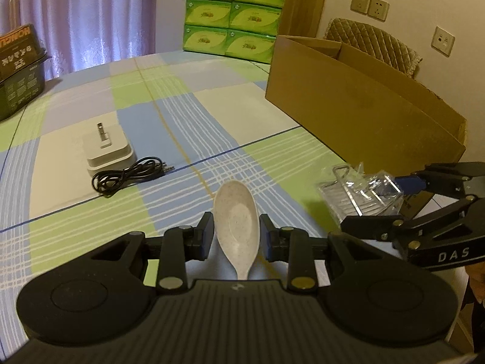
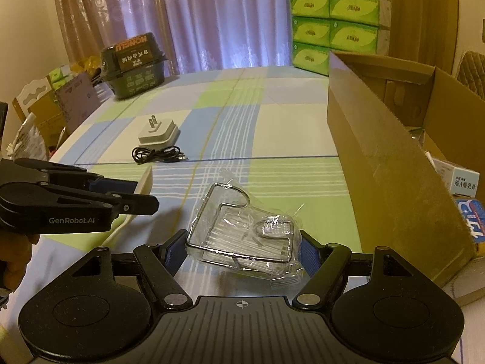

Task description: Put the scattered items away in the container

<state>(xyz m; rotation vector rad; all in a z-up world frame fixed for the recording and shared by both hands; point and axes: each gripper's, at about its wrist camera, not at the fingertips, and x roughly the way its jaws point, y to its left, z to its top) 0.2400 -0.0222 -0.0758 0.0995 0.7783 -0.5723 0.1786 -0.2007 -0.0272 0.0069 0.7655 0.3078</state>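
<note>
Left gripper [image 1: 236,232]: clenched on a speckled white spoon [image 1: 237,224], the 2 pads pressing its bowl from either side.
Spoon axis: runs along the fingers, bowl tip pointing forward and away, handle end back toward the gripper body; it appears lifted off the tablecloth [image 1: 182,115], though this is a judgement.
Right gripper [image 2: 241,247]: fingers spread wide around a wire rack in clear plastic wrap [image 2: 245,233]; both pads look in contact with the packet's sides, so I judge it a grasp, loose at best.
Rack position: between the right fingers, low over the cloth, just beside the near wall of the cardboard box [image 2: 394,163].
Key relation: the box lies to the right of both grippers; the right one is nearer, with the rack almost at the wall, so it needs a lift over the rim and a shift right. The left must cross further.
Box contents: several small cartons, 1 white with print, 1 blue and white; the rest is hidden.
Still on the cloth: a white plug adapter [image 2: 157,132] and a coiled black cable [image 2: 157,154], touching or nearly so, well apart from both grippers.
</note>
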